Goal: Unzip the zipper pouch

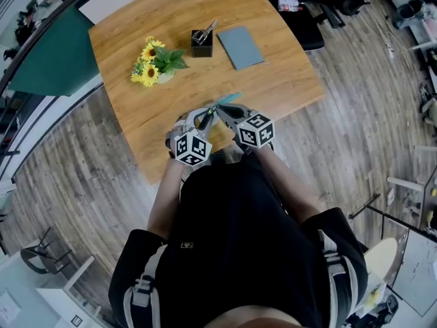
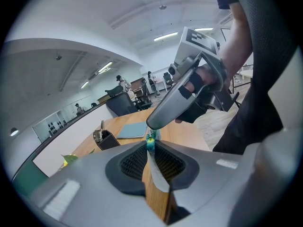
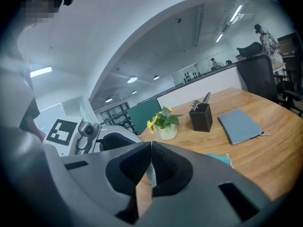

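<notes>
The zipper pouch [image 1: 231, 100], teal along its zip, is held just above the wooden table's [image 1: 280, 80] near edge, between both grippers. My left gripper [image 1: 203, 117] is shut on the pouch's pale end [image 2: 156, 174], and the teal zip end [image 2: 150, 143] shows at its jaw tips. My right gripper [image 1: 222, 113] is shut on a thin pale tab [image 3: 150, 173] of the pouch. Whether that tab is the zipper pull I cannot tell. The rest of the pouch [image 3: 220, 159] lies to the right of the right gripper's jaws. The two sets of jaw tips almost touch.
Further back on the table stand a small pot of yellow flowers [image 1: 153, 63], a black pen holder [image 1: 201, 43] and a flat grey notebook [image 1: 240, 46]. Office chairs [image 1: 307, 19] stand beyond the far right corner. A wood-plank floor surrounds the table.
</notes>
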Available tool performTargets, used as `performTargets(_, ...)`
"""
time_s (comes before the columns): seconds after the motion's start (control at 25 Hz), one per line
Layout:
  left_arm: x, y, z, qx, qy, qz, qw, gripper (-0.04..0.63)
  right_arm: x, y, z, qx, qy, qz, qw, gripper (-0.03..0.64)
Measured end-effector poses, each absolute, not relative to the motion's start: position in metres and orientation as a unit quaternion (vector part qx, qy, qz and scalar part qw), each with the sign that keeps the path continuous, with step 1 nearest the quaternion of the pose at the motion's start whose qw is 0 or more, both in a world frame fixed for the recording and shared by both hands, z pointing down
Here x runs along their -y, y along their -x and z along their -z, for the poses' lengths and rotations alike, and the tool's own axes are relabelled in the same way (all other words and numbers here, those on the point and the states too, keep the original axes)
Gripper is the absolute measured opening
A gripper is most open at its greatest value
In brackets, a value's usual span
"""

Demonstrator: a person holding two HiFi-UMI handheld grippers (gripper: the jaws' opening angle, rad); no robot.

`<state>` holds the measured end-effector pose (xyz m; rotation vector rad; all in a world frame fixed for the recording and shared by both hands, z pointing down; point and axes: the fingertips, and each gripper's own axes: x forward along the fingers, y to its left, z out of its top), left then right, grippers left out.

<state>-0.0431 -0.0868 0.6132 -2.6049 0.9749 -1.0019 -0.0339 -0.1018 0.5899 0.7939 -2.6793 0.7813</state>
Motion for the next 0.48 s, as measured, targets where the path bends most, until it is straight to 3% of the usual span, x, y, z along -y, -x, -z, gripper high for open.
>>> performTargets(0.48,0.0848,0.0462,-0.6111,-0.333,0.873,0.343,0.093,0.049,0.1035,0.0353,-0.5911,0.915,-0.282,-0.262,0.12,0.008)
